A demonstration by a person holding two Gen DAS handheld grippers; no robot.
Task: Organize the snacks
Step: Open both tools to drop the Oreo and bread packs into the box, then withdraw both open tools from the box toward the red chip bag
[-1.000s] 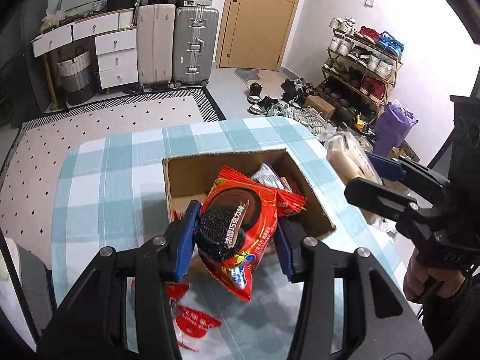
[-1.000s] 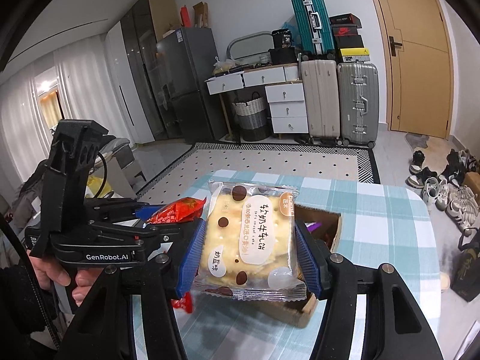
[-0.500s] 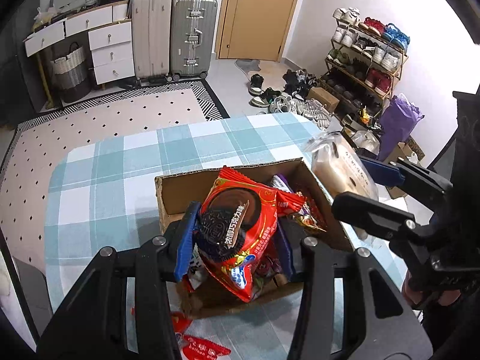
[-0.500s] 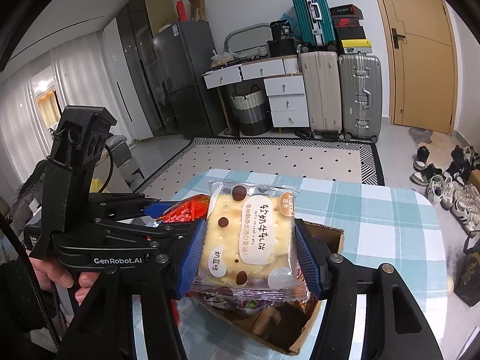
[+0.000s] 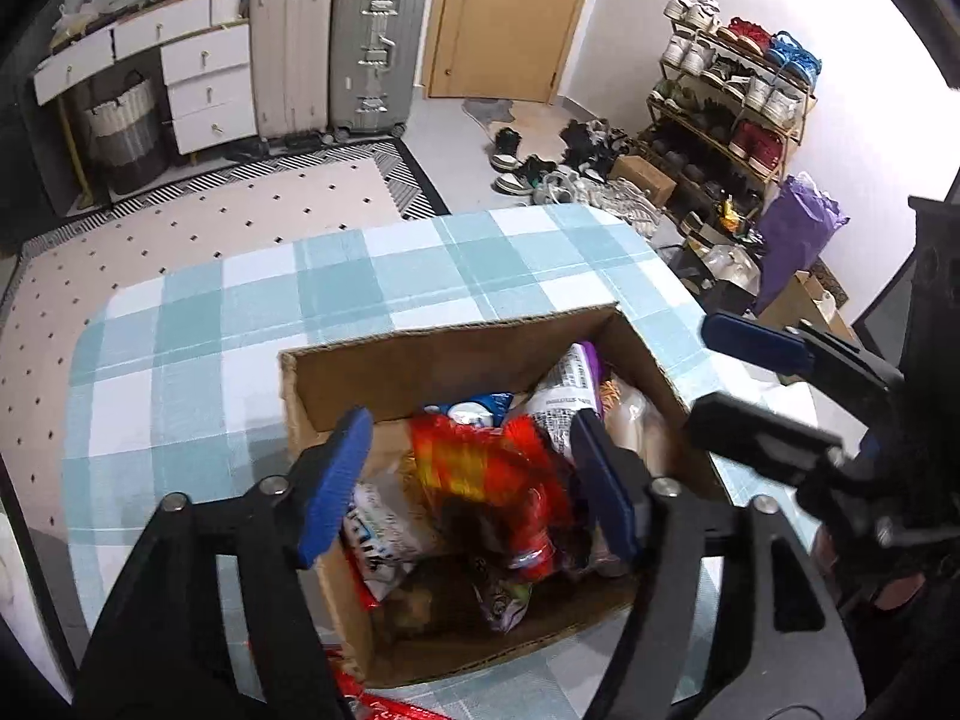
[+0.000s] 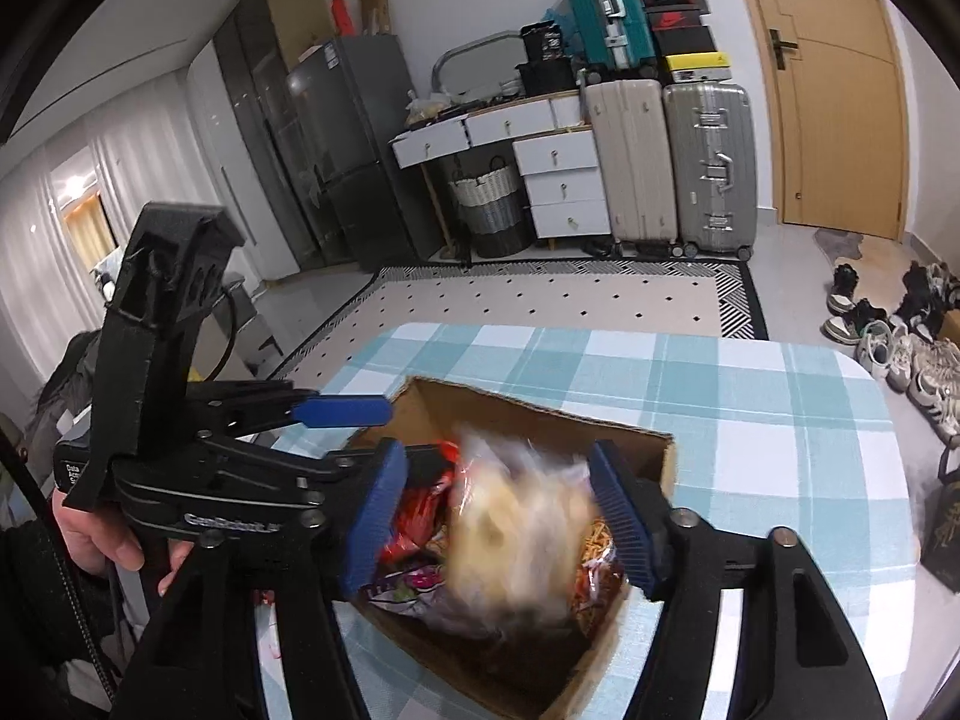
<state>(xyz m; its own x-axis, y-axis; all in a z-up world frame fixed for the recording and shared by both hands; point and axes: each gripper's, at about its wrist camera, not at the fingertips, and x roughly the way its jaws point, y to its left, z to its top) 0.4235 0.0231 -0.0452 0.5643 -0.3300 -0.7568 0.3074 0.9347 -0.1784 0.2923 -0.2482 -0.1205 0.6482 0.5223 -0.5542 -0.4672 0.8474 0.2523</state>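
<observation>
An open cardboard box (image 5: 456, 354) of snack packets sits on the blue checked tablecloth (image 5: 240, 324). My left gripper (image 5: 474, 486) is open above the box; the red cookie packet (image 5: 498, 492) is blurred, dropping free between its fingers into the box. My right gripper (image 6: 504, 516) is open too, over the same box (image 6: 540, 414); the pale yellow cake packet (image 6: 516, 534) is blurred, falling from between its fingers. Each gripper shows in the other's view: the right gripper (image 5: 750, 378) at the right, the left gripper (image 6: 342, 426) at the left.
More red packets (image 5: 390, 705) lie on the cloth in front of the box. The table edge is near on the right (image 6: 894, 480). Beyond are a patterned rug (image 5: 210, 216), suitcases (image 5: 372, 48), drawers and a shoe rack (image 5: 732, 108).
Both grippers moved over the box and opened. The red cookie packet and the yellow cake packet have been let go and are dropping into the box.
</observation>
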